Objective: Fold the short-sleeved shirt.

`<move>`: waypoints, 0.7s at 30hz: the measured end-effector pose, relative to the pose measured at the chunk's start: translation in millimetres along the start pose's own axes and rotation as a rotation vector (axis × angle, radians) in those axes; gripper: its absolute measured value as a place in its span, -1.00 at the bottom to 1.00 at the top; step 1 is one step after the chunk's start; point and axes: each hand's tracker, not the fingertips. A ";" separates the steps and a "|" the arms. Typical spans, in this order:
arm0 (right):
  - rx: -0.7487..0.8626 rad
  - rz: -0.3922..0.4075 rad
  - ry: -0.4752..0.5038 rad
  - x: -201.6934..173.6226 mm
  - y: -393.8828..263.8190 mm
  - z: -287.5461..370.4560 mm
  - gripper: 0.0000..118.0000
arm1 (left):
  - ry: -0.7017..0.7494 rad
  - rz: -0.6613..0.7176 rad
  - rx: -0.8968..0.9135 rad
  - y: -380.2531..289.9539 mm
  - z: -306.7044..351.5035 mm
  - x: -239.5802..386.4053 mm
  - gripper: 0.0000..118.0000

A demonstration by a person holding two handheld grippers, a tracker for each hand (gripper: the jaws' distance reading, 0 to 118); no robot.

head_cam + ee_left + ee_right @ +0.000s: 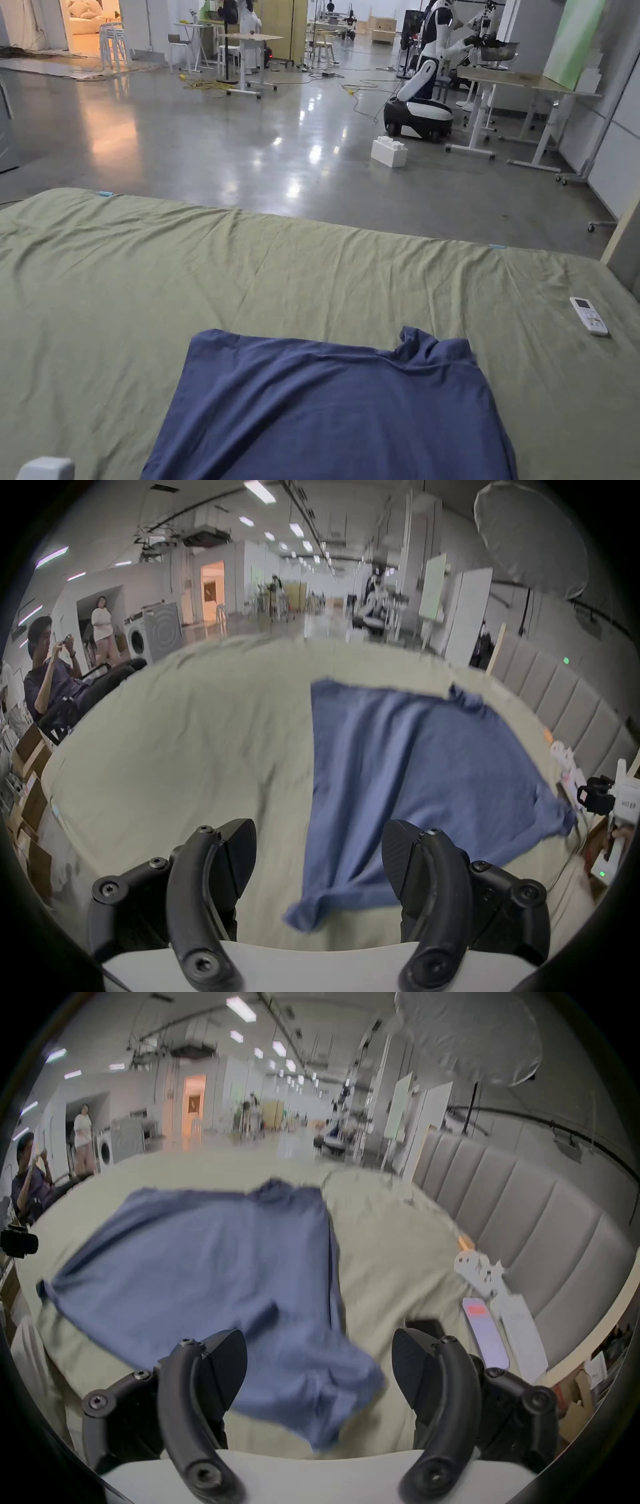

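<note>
Head view showed the blue short-sleeved shirt point(337, 406) spread on the green sheet point(112, 294) of a bed, its bunched collar at the far edge, with a white remote point(588, 315) lying well apart to the right. Left gripper point(318, 857) hung above the sheet with its jaws spread, holding nothing, one shirt corner lying beneath the gap. Right gripper point(318, 1364) likewise stood spread and empty over the shirt's near corner. A phone point(485, 1333) lay beside the padded headboard point(540, 1213); no writing could be made out anywhere.
</note>
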 end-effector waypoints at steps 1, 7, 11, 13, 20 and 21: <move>0.054 -0.010 -0.004 -2.6 9.7 2.3 0.63 | -0.006 0.005 0.046 8.9 3.7 5.4 0.30; 0.313 -0.082 -0.037 -19.9 58.4 9.1 0.57 | 0.002 -0.030 0.282 53.3 16.8 44.6 0.28; 0.410 -0.090 -0.069 -32.7 79.0 12.0 -0.35 | 0.036 -0.058 0.392 70.5 30.5 77.4 -0.06; 0.421 -0.092 -0.071 -37.4 84.1 11.5 -0.79 | 0.051 -0.079 0.427 72.4 29.7 85.1 -0.71; 0.441 -0.071 -0.034 -48.4 87.3 6.8 -0.99 | 0.016 -0.113 0.402 70.0 34.8 98.1 -0.96; 0.444 -0.068 -0.033 -49.6 87.1 6.6 -0.99 | 0.020 -0.119 0.391 68.5 34.8 97.3 -0.96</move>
